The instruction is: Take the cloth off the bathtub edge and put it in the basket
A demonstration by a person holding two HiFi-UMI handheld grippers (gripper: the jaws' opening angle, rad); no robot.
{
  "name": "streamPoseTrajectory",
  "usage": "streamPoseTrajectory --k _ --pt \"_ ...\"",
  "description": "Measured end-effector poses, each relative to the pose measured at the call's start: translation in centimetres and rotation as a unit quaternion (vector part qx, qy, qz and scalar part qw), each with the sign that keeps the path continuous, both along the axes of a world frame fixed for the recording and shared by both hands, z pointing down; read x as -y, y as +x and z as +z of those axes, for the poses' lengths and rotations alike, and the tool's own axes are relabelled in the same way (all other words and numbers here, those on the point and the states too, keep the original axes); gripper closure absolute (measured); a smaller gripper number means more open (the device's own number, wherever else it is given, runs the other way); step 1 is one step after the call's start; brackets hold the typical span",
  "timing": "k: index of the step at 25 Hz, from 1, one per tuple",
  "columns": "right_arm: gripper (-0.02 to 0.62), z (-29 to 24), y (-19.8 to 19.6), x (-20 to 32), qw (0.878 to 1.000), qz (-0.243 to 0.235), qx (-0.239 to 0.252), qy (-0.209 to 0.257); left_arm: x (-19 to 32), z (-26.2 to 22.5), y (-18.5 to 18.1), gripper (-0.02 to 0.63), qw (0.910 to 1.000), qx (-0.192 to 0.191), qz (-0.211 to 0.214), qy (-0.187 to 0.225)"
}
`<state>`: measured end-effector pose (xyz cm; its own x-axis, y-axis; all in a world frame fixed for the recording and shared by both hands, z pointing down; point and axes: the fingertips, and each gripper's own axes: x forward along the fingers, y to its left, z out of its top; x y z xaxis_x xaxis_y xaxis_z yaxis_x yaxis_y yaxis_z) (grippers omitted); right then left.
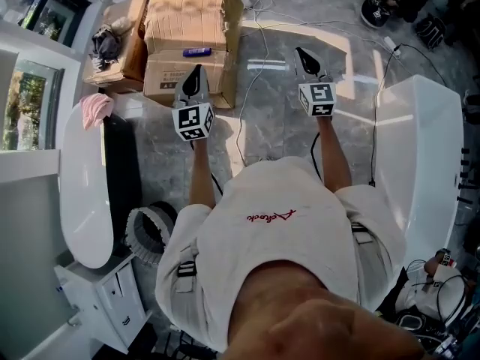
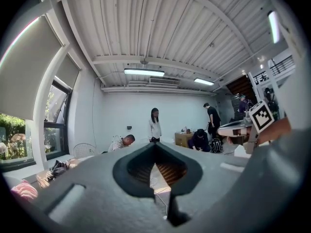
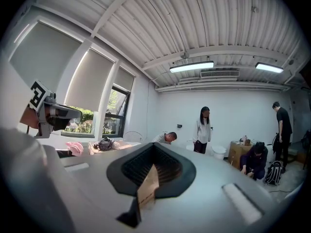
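A pink cloth (image 1: 97,109) lies bunched on the near end of the white bathtub (image 1: 79,201) at the left. It also shows low at the left in the left gripper view (image 2: 22,191) and in the right gripper view (image 3: 75,147). A white ribbed basket (image 1: 150,231) stands on the floor beside the tub, close to the person's left side. My left gripper (image 1: 196,72) and right gripper (image 1: 302,53) are held level in front of the body, both shut and empty, well away from the cloth. Their closed jaws (image 2: 155,147) (image 3: 154,147) point into the room.
Cardboard boxes (image 1: 191,36) sit ahead on the grey marble floor, with cables (image 1: 255,66) trailing past them. A second white tub (image 1: 420,163) stands at the right. Several people are at the far wall (image 3: 201,130). A small white cabinet (image 1: 97,298) is behind the basket.
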<state>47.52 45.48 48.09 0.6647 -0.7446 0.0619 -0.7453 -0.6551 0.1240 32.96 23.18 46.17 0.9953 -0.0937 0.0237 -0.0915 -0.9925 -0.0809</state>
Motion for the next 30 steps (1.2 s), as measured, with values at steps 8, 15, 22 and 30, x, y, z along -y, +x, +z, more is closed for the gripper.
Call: streamPoseTrajectory --k 8,15,22,30 --pt "0.589 0.4 1.3 1.0 1.000 -0.003 0.005 0.007 0.9 0.4 1.5 0.606 1.0000 0.008 -0.004 0.000" --pt "0.589 1.4 0.9 2.9 1.000 0.006 0.012 0.001 3.1 1.2 1.9 0.606 0.9998 0.015 0.005 -0.008" --pt "0.589 0.5 1.7 4.3 0.999 0.045 0.005 0.000 6.0 1.1 4.0 0.606 0.9992 0.008 0.035 -0.015" --pt "0.589 -1.5 2.7 8.5 0.997 0.072 -0.002 -0.001 9.9 -0.6 6.9 0.606 0.9970 0.003 0.075 -0.016"
